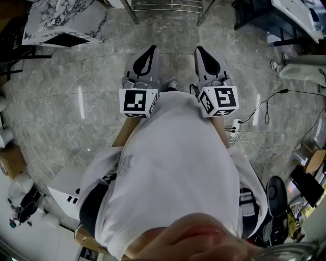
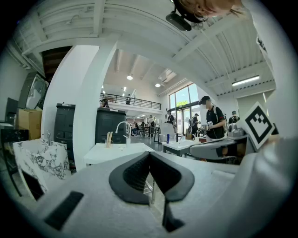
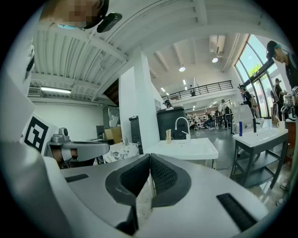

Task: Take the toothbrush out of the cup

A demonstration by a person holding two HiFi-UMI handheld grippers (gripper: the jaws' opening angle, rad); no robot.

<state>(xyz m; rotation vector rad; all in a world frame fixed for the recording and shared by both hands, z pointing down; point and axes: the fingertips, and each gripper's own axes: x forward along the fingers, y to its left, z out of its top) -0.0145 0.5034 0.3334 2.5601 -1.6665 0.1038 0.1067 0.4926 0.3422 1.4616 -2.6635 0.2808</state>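
In the head view the person's white shirt [image 1: 173, 163] hides the rear of the left gripper [image 1: 151, 49] and the right gripper [image 1: 199, 50]; a metal rack [image 1: 168, 6] is cut by the top edge. The cup [image 3: 168, 135] on the far white counter [image 3: 195, 148] is too small to read its contents.

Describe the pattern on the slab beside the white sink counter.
Marbled white with dark veins; the slab shows best in the left gripper view.
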